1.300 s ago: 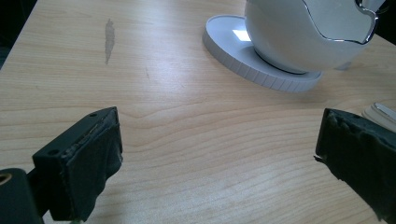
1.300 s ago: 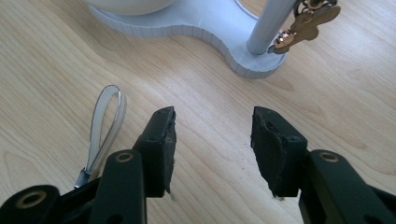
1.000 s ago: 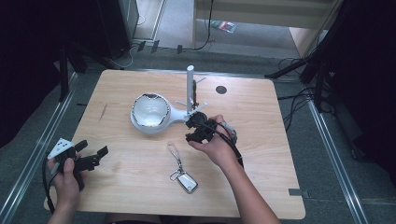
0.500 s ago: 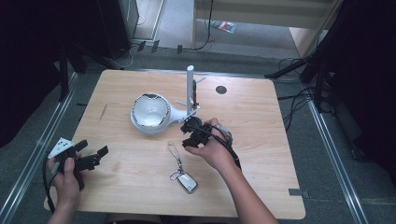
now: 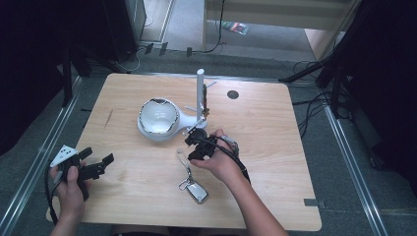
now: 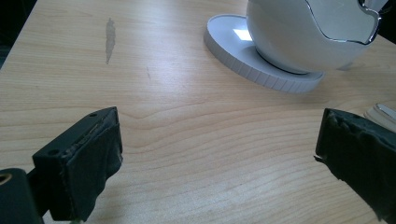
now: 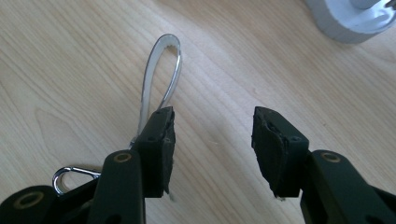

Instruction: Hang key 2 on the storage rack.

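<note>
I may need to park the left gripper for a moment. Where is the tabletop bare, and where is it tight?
Bare wood lies between the left gripper and the key fob, and along the table's right side beyond the right gripper. It is crowded at the middle: white bowl stand, upright post and clear strap loop sit close together there.

Black padded jaws (image 7: 212, 140); brass-ringed screws

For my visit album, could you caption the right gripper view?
Open right tongs hover above the key fob's clear strap loop on the wooden table.
</note>
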The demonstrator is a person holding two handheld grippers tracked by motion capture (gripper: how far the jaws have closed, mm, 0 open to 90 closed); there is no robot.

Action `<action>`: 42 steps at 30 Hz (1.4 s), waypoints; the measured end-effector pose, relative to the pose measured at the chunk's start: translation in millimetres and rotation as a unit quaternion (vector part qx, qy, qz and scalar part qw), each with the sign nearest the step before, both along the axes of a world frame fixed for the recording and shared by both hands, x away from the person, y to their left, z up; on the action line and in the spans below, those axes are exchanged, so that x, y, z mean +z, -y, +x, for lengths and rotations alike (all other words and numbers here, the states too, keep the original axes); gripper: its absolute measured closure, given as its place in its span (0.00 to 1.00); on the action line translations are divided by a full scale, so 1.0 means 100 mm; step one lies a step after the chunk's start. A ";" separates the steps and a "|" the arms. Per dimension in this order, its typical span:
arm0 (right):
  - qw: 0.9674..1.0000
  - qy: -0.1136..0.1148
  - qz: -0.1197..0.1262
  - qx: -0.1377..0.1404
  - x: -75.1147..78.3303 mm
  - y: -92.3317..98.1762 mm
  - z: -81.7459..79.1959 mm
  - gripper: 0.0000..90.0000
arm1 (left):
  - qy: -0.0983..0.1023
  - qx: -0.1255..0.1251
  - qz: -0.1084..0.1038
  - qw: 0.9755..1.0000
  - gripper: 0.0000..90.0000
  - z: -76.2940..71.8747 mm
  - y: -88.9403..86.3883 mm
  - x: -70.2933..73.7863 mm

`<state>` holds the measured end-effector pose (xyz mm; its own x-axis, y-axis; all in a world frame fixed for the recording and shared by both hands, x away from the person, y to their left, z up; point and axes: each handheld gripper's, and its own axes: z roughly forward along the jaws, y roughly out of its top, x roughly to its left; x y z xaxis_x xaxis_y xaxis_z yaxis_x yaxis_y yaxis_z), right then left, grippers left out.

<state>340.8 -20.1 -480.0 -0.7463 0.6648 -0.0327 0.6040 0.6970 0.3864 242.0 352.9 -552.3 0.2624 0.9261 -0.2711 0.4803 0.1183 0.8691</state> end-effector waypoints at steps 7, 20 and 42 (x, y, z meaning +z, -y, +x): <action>1.000 -0.023 -0.009 0.002 -0.05 -0.07 -0.05 0.59 | 0.000 0.000 0.001 1.000 0.01 0.00 0.00 0.00; 0.997 -0.080 -0.007 -0.016 -0.09 -0.16 -0.08 0.62 | 0.000 0.001 0.000 1.000 0.01 0.00 0.00 0.00; 0.988 -0.140 -0.041 -0.042 -0.18 -0.27 -0.09 0.73 | -0.001 0.001 -0.001 1.000 0.01 0.00 0.00 0.00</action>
<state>332.1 7.3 -498.2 -0.6758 0.7287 0.1107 0.7365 0.6616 0.1407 242.2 353.1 -552.4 0.2604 0.9258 -0.2741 0.4812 0.1217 0.8681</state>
